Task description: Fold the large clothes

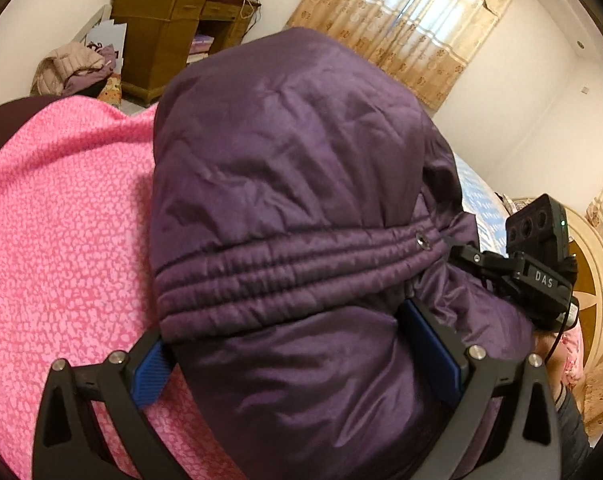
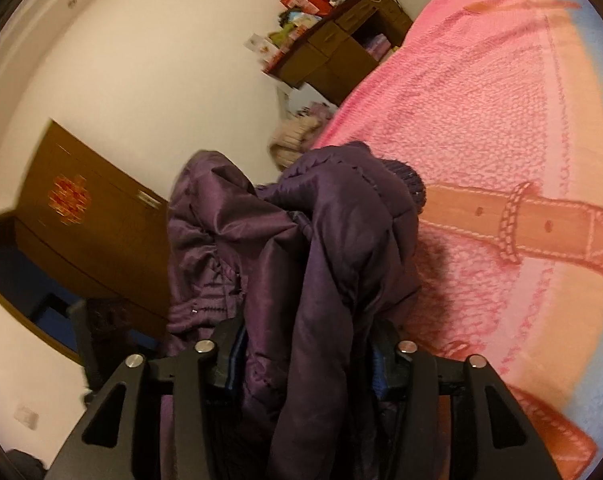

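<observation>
A large purple quilted jacket (image 1: pixel 285 152) hangs bunched above the pink bed cover (image 1: pixel 61 220). My left gripper (image 1: pixel 285 328) stands wide, its blue pads (image 1: pixel 151 368) pressing both sides of a thick roll of the jacket near its stitched waistband. At the right edge of the left wrist view, the black body of the right-hand tool (image 1: pixel 541 276) reaches into the same jacket. In the right wrist view the jacket (image 2: pixel 341 208) is crumpled in folds, and my right gripper (image 2: pixel 309 332) is shut on a bunch of that fabric. A knitted cuff (image 2: pixel 411 184) shows at the far side.
The bed's pink blanket (image 2: pixel 481 140) carries a belt pattern. A wooden desk (image 1: pixel 161 36) piled with boxes stands by the wall, with a heap of clothes (image 1: pixel 69 68) beside it. Curtains (image 1: pixel 405 24), a wooden cabinet (image 2: pixel 85 216) and a rounded headboard (image 1: pixel 593 280) ring the bed.
</observation>
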The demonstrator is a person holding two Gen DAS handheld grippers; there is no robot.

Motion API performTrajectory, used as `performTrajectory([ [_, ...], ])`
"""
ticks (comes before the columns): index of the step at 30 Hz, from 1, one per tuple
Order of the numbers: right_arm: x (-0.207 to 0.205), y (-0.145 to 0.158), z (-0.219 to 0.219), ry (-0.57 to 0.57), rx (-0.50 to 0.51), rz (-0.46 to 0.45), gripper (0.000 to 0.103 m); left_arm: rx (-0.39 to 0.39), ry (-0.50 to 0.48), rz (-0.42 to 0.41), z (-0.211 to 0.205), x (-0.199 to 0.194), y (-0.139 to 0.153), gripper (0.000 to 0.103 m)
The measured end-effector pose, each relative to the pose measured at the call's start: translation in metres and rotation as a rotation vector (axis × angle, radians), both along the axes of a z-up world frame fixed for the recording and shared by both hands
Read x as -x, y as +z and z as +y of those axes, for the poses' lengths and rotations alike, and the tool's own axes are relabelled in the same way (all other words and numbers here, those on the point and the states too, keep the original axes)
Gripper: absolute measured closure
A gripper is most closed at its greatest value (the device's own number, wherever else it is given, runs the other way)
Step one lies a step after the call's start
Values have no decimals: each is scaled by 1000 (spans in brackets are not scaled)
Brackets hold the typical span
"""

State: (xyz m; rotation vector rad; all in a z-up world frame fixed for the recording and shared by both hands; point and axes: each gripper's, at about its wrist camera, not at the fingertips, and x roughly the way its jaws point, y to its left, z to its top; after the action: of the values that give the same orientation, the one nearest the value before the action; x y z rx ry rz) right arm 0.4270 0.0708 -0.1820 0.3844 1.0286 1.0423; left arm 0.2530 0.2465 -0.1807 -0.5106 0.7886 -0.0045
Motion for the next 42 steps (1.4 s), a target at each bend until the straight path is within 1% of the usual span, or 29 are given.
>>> performTrajectory([
  [2, -4, -4, 3, 0, 17, 3, 49, 21, 0, -10, 4, -1, -4, 0],
  [4, -4, -7, 7, -1, 37, -16, 48, 26, -3, -30, 8, -1, -9, 0],
  [6, -6, -13, 8, -6, 34, -6, 44, 35, -5, -45, 13, 2, -12, 0],
  [9, -7, -16, 7, -8, 50, -21, 39, 20, 1, -39, 10, 3, -8, 0],
  [12, -10, -13, 7, -18, 57, -7, 32, 20, 20, -13, 8, 5, -2, 0],
  [14, -8, -7, 1, -22, 34, 2, 28, -12, 59, 8, 2, 16, 11, 0],
  [15, -5, -1, -4, -35, 18, -3, 27, -59, 80, 6, -4, 25, 23, 0],
  [16, 1, 9, -11, -54, 8, -21, 27, -108, 88, -7, -10, 32, 33, 0],
  [18, 12, 28, -24, -99, -8, -63, 27, -233, 87, -79, -25, 52, 59, 0],
  [20, 24, 48, -39, -157, -20, -110, 27, -346, 95, -114, -38, 70, 80, 0],
  [21, 35, 62, -49, -210, -7, -150, 27, -387, 101, -126, -43, 78, 88, 0],
  [23, 56, 84, -60, -268, 23, -223, 27, -432, 100, -163, -52, 94, 100, 0],
  [24, 71, 98, -65, -310, 62, -282, 27, -447, 97, -176, -55, 104, 107, 0],
  [26, 97, 115, -71, -363, 109, -365, 26, -447, 87, -202, -58, 118, 115, 0],
  [28, 126, 128, -74, -390, 121, -437, 23, -445, 78, -220, -60, 127, 119, 0],
  [30, 150, 136, -77, -398, 125, -488, 22, -444, 72, -222, -60, 131, 119, 0],
  [32, 163, 144, -73, -391, 147, -527, 22, -441, 79, -219, -59, 135, 121, 0],
  [35, 188, 155, -74, -365, 163, -593, 22, -448, 72, -244, -65, 132, 127, 0],
  [38, 201, 162, -71, -333, 155, -631, 21, -451, 66, -273, -69, 133, 133, 0],
  [42, 205, 164, -72, -335, 152, -630, 21, -453, 61, -280, -74, 136, 136, 0],
])
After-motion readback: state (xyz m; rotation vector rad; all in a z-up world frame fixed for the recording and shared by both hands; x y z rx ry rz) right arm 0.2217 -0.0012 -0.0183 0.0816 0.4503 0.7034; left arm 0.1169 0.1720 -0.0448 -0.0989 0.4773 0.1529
